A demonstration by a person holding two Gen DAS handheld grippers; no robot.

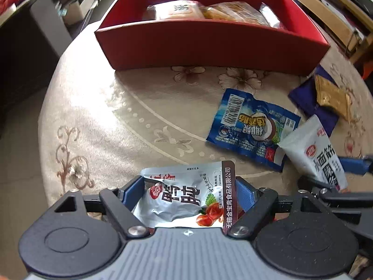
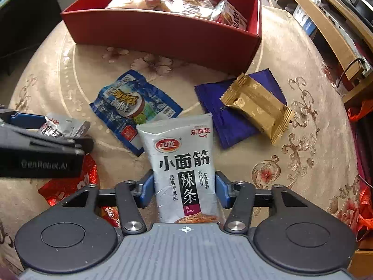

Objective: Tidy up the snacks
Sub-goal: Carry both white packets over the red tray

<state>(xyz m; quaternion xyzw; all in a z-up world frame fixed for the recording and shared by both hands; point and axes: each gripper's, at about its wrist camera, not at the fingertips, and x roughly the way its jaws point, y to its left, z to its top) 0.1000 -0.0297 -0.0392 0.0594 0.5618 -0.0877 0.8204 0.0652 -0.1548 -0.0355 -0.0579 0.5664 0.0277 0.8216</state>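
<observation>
Snack packets sit between both sets of jaws: left gripper (image 1: 190,194) pinches grey duck packet (image 1: 186,198); right gripper (image 2: 185,192) brackets white latiao packet (image 2: 181,163), contact unclear.

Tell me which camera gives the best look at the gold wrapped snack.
The right wrist view. There the gold packet shows whole, lying across the purple packet near the red box. In the left wrist view it sits small and distorted at the right edge.
</observation>
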